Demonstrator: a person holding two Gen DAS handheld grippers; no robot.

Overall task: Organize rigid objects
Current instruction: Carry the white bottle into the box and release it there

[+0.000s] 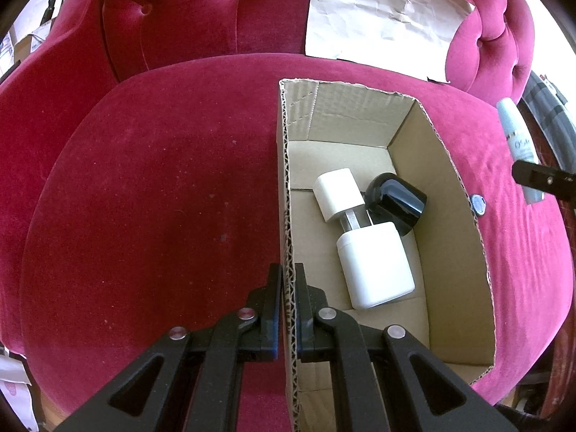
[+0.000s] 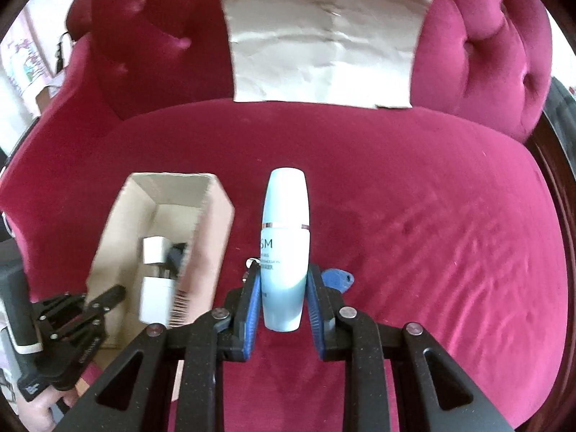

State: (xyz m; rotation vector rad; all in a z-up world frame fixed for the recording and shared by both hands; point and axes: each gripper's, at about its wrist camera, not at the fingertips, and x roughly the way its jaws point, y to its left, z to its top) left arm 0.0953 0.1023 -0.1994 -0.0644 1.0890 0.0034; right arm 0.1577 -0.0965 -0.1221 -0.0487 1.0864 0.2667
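Crimson velvet fills the left wrist view: we see a tufted sofa [image 1: 151,187] with a creased sheet of brown paper [image 1: 378,18] leaning against its backrest at the far side. An open cardboard box [image 1: 464,223] sits on the seat cushion, right of centre. Our left gripper [image 1: 287,309] has its jaws drawn narrow, pinching the box's left wall near its near end, one finger outside and one inside. Inside the box lie a white bottle [image 1: 374,262] with its square cap pulled away from the body, and a black rounded container [image 1: 396,198] touching it on the far right. A small round silver piece [image 1: 478,204] rests on the cushion just outside the box's right wall. At the right edge we glimpse a pale blue bottle [image 1: 518,144] with a black fingertip across it

Moving to the right wrist view, our right gripper [image 2: 284,309] is clamped on that pale blue bottle [image 2: 286,244], the blue pads pressing its lower body from both sides while its cap end points away towards the backrest. It hangs clear above the cushion [image 2: 432,223]. A small blue object [image 2: 338,277] lies on the seat just behind the right finger; we cannot tell what it is. The box [image 2: 212,244] sits to the left, slightly blurred, with the white bottle [image 2: 154,288] visible inside. At the near left, the left gripper [image 2: 108,297] grips the box's near wall, held by a hand [image 2: 39,410]
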